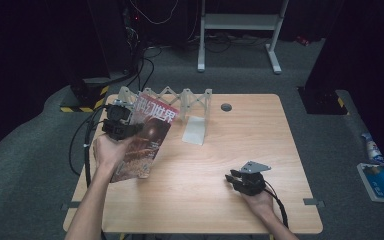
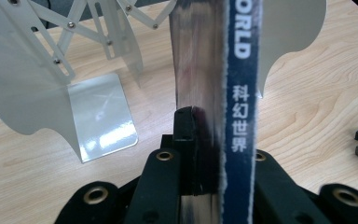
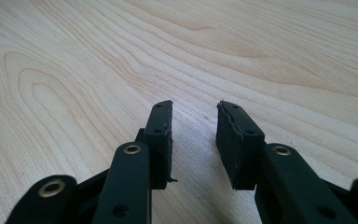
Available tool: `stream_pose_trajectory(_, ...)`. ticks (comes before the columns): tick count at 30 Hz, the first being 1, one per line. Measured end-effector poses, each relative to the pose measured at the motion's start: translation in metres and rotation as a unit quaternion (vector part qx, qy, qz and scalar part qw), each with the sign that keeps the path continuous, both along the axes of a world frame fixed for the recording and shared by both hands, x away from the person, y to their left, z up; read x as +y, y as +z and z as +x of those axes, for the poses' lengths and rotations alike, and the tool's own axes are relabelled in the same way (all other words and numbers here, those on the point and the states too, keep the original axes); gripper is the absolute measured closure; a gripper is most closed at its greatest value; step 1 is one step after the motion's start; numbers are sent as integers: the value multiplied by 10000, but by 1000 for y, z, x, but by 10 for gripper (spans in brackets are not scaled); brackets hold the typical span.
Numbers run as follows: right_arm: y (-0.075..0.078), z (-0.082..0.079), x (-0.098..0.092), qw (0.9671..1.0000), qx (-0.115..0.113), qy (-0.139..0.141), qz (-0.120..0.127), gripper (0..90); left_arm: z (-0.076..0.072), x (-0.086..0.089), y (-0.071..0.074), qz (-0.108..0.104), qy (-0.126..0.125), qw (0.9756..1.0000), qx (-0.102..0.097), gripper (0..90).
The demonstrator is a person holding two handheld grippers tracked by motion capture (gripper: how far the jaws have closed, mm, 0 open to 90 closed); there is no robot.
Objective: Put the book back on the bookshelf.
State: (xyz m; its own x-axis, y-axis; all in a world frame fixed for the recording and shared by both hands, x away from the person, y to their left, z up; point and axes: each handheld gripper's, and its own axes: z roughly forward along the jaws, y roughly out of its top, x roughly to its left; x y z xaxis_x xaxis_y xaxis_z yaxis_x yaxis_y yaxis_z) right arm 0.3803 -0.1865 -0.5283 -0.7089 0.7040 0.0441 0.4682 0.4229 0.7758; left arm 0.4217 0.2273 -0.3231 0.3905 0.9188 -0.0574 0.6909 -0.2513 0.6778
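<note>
The table (image 1: 220, 200) has a light wooden top with visible grain. It stands on a grey carpet floor in a dark room. At 12 o'clock from the table, on the floor, there is a white metal frame (image 1: 240, 22), and black cables run at about 11 o'clock. A small grey round cap (image 1: 226, 107) sits in the tabletop near its far edge.

The magazine (image 1: 147, 137) is at about 10 o'clock on the table, in the far left part. It is held up off the wood and tilted. Its cover is reddish brown with white Chinese characters at the top. In the left gripper view its spine (image 2: 240, 93) is dark blue with white letters "ORLD" and Chinese characters, and its edge looks a little worn.

The left gripper (image 1: 121, 127) is closed on the magazine; the pad is pressed flat against the cover beside the spine. The right gripper (image 1: 236, 179) rests low at about 4 o'clock on the table, well apart from the magazine. Its jaws stand apart with nothing between them; bare wood shows in the gap in the right gripper view.

An expandable white book rack (image 1: 180, 100) stands at the far edge, at 11 to 12 o'clock, just behind the magazine. Its dividers are joined by crossing bars. The slot in front of its flat base plate (image 1: 195, 131) holds nothing that I can see.
</note>
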Motion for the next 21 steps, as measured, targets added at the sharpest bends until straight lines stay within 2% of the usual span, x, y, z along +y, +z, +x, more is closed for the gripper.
stream_pose_trajectory(11,0,0,0,10000,-4,1,-2,659,12,4,11,93,62,9996,262,826)
stream_pose_trajectory(21,0,0,0,10000,-5,1,-1,659,21,7,11,129,89,9984,535,825)
